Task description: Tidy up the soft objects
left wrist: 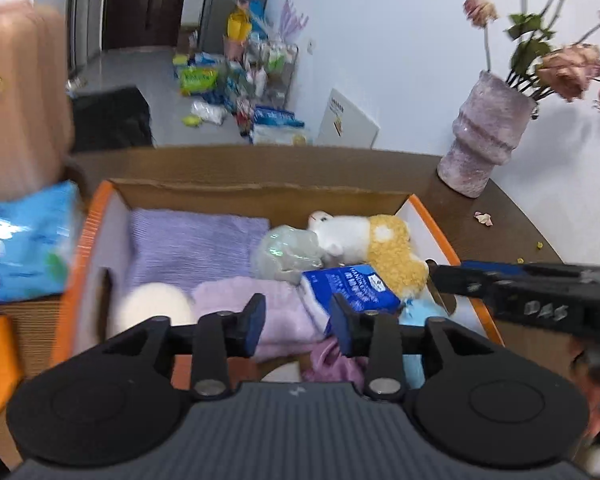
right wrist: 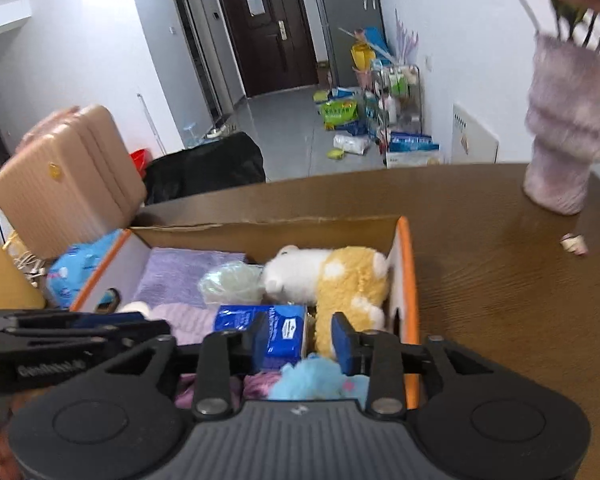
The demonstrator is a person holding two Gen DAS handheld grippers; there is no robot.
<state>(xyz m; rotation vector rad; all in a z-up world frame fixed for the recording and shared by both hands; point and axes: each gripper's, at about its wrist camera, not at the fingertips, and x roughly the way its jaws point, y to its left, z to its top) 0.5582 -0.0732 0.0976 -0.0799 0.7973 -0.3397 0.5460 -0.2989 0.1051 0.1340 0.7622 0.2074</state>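
Note:
A cardboard box with orange rims (left wrist: 88, 232) (right wrist: 410, 280) sits on the brown table. It holds a purple towel (left wrist: 192, 244) (right wrist: 180, 272), a pink fluffy cloth (left wrist: 284, 312), a white and yellow plush toy (left wrist: 380, 244) (right wrist: 340, 280), a blue tissue pack (left wrist: 352, 284) (right wrist: 280, 332), a clear plastic bag (left wrist: 288, 252) and a light blue fluffy item (right wrist: 316, 380). My left gripper (left wrist: 298, 324) hovers open over the pink cloth. My right gripper (right wrist: 298, 340) hovers open above the tissue pack; its pads press on nothing.
A fuzzy pink vase (left wrist: 484, 140) (right wrist: 564, 140) with flowers stands at the table's far right. A blue packet (left wrist: 24, 248) lies left of the box. A tan suitcase (right wrist: 68, 176) and a black bag (right wrist: 204, 168) stand beyond the table. Petals dot the wood (right wrist: 574, 244).

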